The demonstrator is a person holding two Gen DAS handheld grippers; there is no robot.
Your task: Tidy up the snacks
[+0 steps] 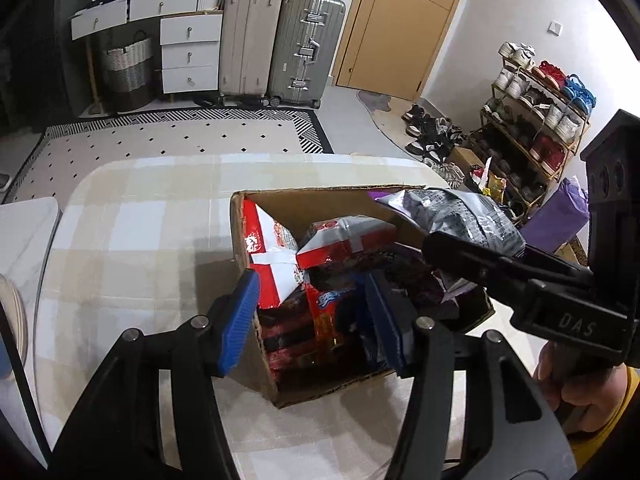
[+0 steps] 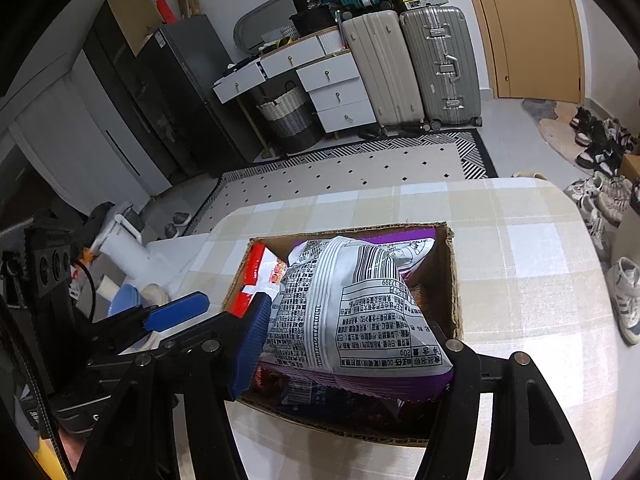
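An open cardboard box point(image 1: 320, 196) stands on the checked tablecloth and holds several red and dark snack packs point(image 1: 340, 240). My left gripper point(image 1: 312, 316) is open over the box's near left corner, one finger outside the wall, one inside, holding nothing. My right gripper point(image 2: 348, 332) is shut on a silver and purple snack bag point(image 2: 352, 304) and holds it over the box point(image 2: 452, 276). In the left wrist view that bag point(image 1: 452, 216) hangs above the box's right side. The right finger of the right gripper is hidden behind the bag.
The table point(image 1: 140, 220) has rounded far corners. Bowls and a white bottle point(image 2: 120, 280) sit on a side surface at the left. Beyond are a patterned rug point(image 1: 180, 136), suitcases, drawers and a shoe rack point(image 1: 532, 128).
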